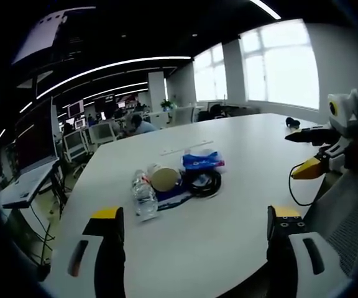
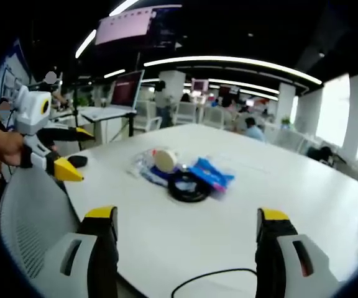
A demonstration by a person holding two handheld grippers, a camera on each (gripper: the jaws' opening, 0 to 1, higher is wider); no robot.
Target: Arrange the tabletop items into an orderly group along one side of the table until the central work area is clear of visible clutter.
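A small heap of items lies in the middle of the white table [image 1: 229, 242]. In it are a clear plastic bottle [image 1: 143, 196] on its side, a tan-ended cup [image 1: 164, 179], a blue packet [image 1: 202, 161] and a black ring-shaped thing [image 1: 204, 184]. From the right gripper view the same bottle [image 2: 140, 162], cup [image 2: 165, 160], blue packet [image 2: 212, 174] and black ring [image 2: 188, 187] sit straight ahead. My left gripper [image 1: 194, 220] is open, well short of the heap, and appears again as the left gripper [image 2: 86, 155]. My right gripper [image 2: 188, 226] is open and empty too, seen opposite as the right gripper [image 1: 299, 154].
A grey mesh chair back [image 1: 347, 217] stands at the table edge, also seen as the chair back [image 2: 36, 230]. A black cable [image 2: 210, 276] lies on the near table edge. A small black object [image 1: 293, 122] rests farther along the table. A laptop on a stand [image 2: 126, 90] is beyond.
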